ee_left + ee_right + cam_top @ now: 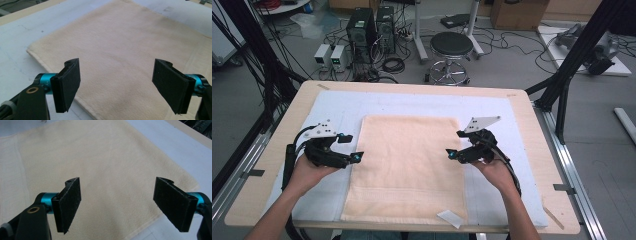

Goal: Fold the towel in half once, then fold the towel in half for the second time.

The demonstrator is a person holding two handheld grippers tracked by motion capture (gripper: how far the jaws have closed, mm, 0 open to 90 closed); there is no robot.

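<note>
On the table [532, 130] I count one cream towel [407, 165], one pale blue sheet [337, 107] and one small white tag [450, 218]. There are two grippers: left gripper [353, 148], right gripper [454, 144]. Behind stands one black stool [451, 47].

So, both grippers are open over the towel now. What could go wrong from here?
1. The left gripper and right gripper hang open above the cream towel, one at each side edge. Uneven pinches could skew any fold.
2. The towel looks folded double at its edges, so a gripper might catch just the top layer.
3. The towel lies on a pale blue mat; a low pinch could grab the mat too, and the white tag at the near edge may snag.
</note>
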